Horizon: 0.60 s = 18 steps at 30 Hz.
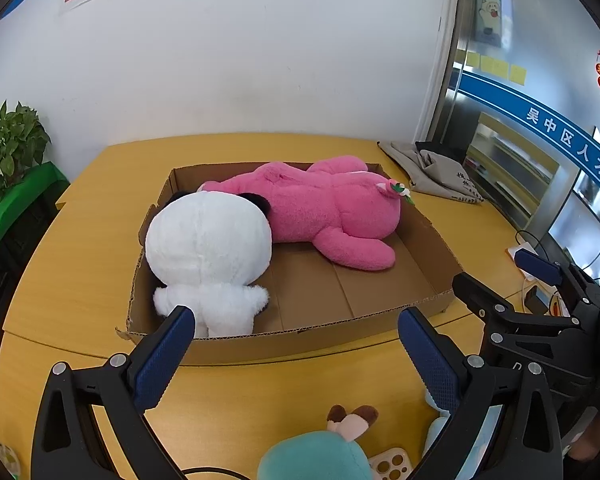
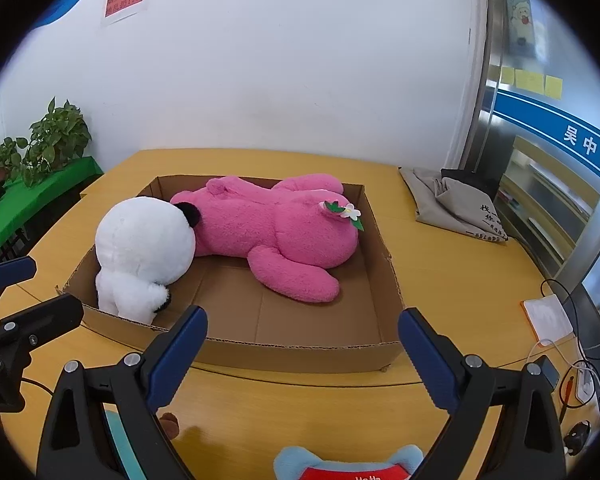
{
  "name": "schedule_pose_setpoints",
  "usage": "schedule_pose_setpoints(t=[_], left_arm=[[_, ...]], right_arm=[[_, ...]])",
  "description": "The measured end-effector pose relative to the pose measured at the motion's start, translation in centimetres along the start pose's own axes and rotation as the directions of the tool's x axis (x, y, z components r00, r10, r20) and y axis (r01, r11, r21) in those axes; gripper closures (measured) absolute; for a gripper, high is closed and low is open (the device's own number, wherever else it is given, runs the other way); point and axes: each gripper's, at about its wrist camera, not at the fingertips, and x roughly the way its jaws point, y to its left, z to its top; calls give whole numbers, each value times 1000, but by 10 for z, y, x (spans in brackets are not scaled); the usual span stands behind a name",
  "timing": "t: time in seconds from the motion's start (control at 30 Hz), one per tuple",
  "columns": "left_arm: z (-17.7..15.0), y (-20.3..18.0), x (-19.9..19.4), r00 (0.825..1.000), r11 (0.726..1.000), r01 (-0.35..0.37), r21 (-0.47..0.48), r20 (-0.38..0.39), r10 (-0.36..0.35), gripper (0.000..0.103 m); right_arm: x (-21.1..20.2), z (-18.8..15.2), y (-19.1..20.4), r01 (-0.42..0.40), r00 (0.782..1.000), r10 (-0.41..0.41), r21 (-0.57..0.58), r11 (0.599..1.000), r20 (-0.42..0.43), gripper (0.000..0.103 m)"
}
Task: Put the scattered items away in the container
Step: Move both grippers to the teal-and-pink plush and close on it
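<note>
Both tongs are hanging spread wide and gripping nothing: the left tongs [image 1: 296, 320] are hovering over the near wall of the box [image 1: 300, 344], and the right tongs [image 2: 302, 322] are doing the same a little further along the bench [image 2: 440, 280]. Two toys are already lying in the box, the white plush [image 1: 208, 248] slumped against the left wall and the pink plush [image 1: 324, 212] stretching across the back. Still waiting on the bench, close under the cameras, are a teal plush [image 1: 312, 460] below the left tongs and a blue plush [image 2: 348, 462] below the right tongs. The likely trouble is coming from how near the two tongs are working to each other: reaching down at once, they could be knocking arms. A soft toy pinched by a thin ear or tuft may be slipping free mid-carry. The box is low and light, so a toy dragging over its rim could be shoving it along or folding the wall. The white plush is crowding the near left corner, so a toy dropped there may be tumbling back out.
</note>
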Motion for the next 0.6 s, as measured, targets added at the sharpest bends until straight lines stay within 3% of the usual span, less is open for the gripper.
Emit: schedule_pose_setpoints(t=[0.17,0.3,0.33,0.43,0.53,0.6], left_arm=[[-8,6,0,1000,1000,10,0,-24,-10,0],[-32,24,-2,997,1000,23,-4,-76,-23,0],[-42,30,0,994,999,31,-8,-104,-32,0],[-73,47,12,976,995,82,-57,-200,-92,0],[-98,57,30,942,980,145,-137,-285,-180,0],[-106,62,37,929,964,180,-196,-289,-232,0]], right_arm=[[-3,-3,-1,-20,1000,20,-3,1000,-7,6],[-9,-28,0,-122,989,122,7,992,-80,6],[-11,-38,3,-174,978,175,18,985,-112,6],[-16,-73,24,-342,918,338,16,940,-210,6],[-13,-105,54,-447,849,431,22,894,-307,6],[-8,-120,74,-486,810,464,33,873,-359,6]])
